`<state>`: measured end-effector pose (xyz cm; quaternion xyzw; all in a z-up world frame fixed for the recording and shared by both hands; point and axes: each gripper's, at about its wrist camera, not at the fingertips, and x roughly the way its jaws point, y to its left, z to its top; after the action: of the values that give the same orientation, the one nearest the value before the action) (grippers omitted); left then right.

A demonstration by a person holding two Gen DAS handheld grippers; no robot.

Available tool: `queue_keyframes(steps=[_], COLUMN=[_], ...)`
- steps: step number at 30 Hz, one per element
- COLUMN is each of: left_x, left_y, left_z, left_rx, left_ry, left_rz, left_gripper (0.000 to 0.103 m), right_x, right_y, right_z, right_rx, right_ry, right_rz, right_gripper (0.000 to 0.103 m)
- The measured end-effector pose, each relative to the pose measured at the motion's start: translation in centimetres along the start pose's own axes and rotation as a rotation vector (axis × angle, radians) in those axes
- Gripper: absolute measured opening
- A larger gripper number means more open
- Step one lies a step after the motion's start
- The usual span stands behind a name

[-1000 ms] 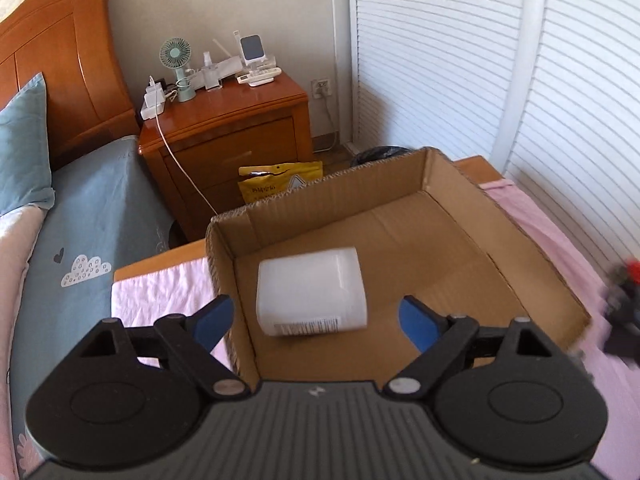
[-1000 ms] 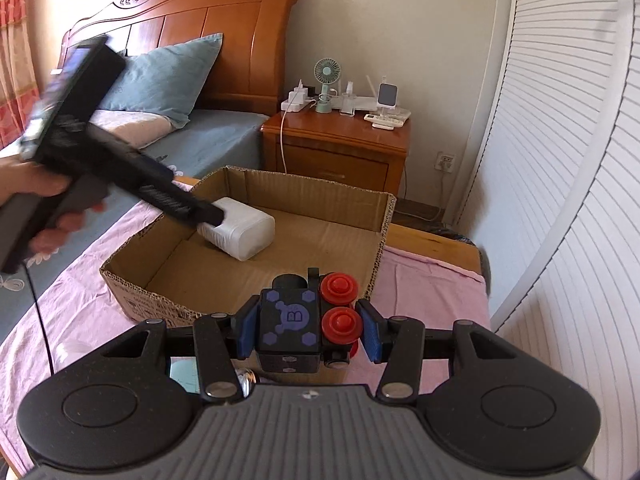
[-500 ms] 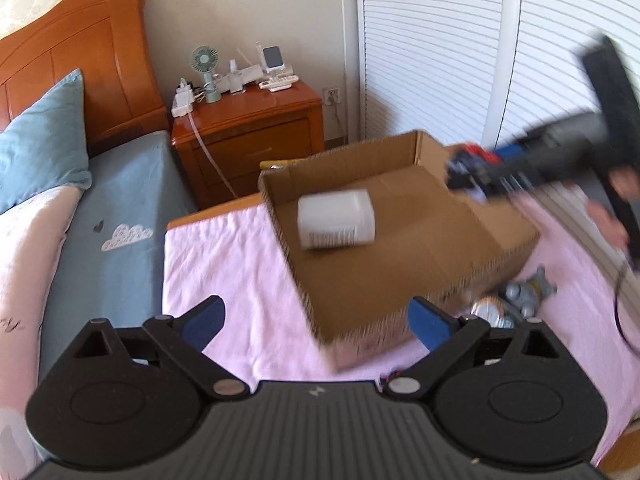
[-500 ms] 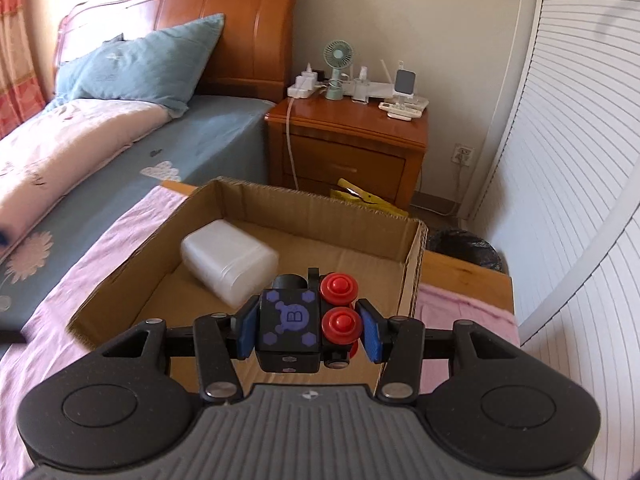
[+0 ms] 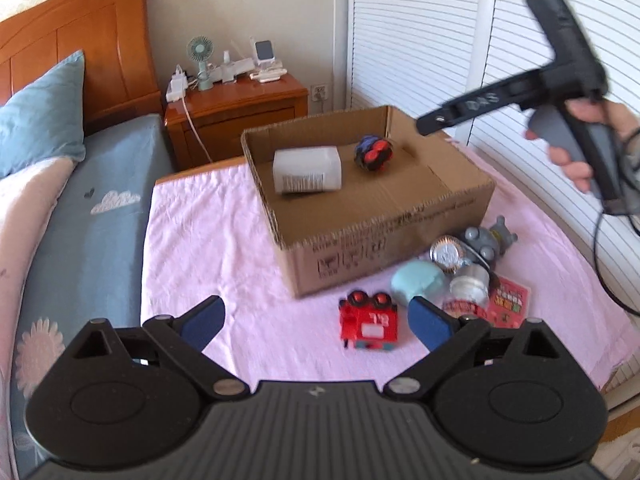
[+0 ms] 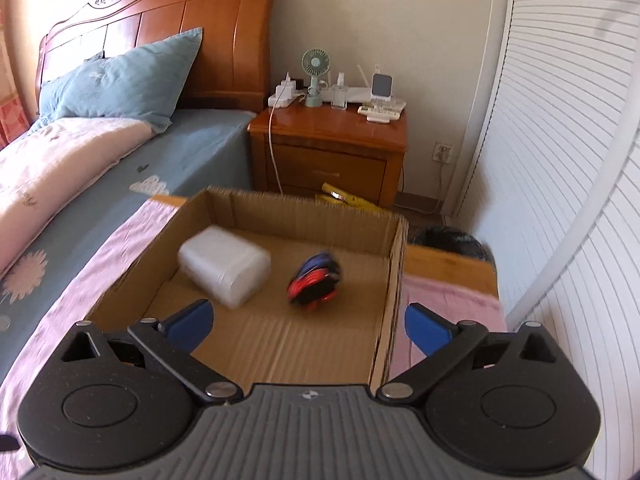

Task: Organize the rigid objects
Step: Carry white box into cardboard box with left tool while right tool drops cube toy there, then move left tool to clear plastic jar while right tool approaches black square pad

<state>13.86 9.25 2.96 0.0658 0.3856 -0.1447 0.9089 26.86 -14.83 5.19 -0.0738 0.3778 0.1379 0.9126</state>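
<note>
An open cardboard box [image 5: 384, 240] stands on a pink cloth. Inside lie a white plastic container [image 5: 307, 176] and a black toy with red knobs [image 5: 374, 154]. My right gripper [image 6: 308, 322] hovers over the box's near edge [image 6: 296, 216]. Its jaws are opening and hold nothing. The toy [image 6: 314, 282] shows blurred on the box floor beside the container [image 6: 224, 266]. My left gripper [image 5: 316, 318] is open and empty above the cloth in front of the box. A red toy truck [image 5: 370, 326] lies just ahead, between its fingers.
Right of the truck sit a teal round thing [image 5: 418, 282], a grey figure [image 5: 488, 240], two silver cans [image 5: 446, 254] and a red packet [image 5: 508, 300]. A hand [image 5: 576, 160] holds the other gripper high at right. A nightstand [image 6: 332, 136] and a black bin [image 6: 452, 240] stand behind.
The right gripper has opened and let go of the black toy, which now lies in the box. The left gripper has drawn back from the box to the loose items in front.
</note>
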Motion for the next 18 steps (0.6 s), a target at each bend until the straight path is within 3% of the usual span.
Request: queue_keyframes(steps=[12,18], left_x=[-2.9,-3.0], left_y=[-1.8,-3.0], left_z=[-6.2,-9.5], left_rx=[0.014,0.041], left_ry=[-0.001,0.005], left_rz=[-0.006,0.001], left_gripper=[0.098,0.098], right_x=[-6.4,-7.1], right_y=[3.0,5.7], right_z=[-11.7,-16.0], right_rx=[-0.018,-0.059], right_ry=[0.040,0.099], right_rz=[0.106,0.054], right_gripper=[0.103,0.103])
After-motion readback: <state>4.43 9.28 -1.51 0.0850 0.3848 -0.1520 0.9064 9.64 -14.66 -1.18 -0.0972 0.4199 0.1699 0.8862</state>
